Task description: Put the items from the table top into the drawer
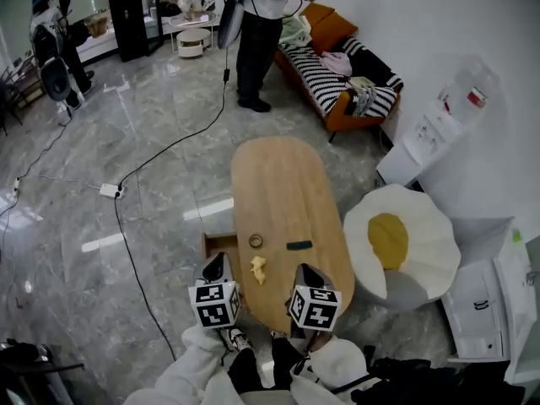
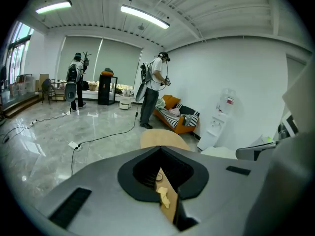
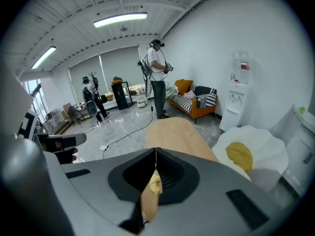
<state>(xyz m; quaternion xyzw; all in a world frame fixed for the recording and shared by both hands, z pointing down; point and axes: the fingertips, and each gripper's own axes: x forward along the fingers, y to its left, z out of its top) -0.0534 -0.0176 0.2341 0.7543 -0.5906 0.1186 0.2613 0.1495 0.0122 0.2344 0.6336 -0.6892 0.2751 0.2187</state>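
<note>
Ceiling light tubes [image 2: 144, 16] lit the room brightly and evenly, and glared in white streaks off the polished floor [image 1: 152, 201]. The surface [image 1: 283, 201] carried only soft shadows. Both gripper views bulged strongly, black at the corners; the head view was sharp, bending slightly at its edges.

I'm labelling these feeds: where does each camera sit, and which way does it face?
Head view: on the person's head, looking steeply down at the wooden table; left gripper, right gripper and white sleeves show.
Left gripper view: on the left gripper, looking along its shut jaws toward the sofa; right gripper at the right edge.
Right gripper view: on the right gripper, same heading, jaws shut; left gripper at the left edge.
Shared: all three show the yellow crumpled item.
</note>
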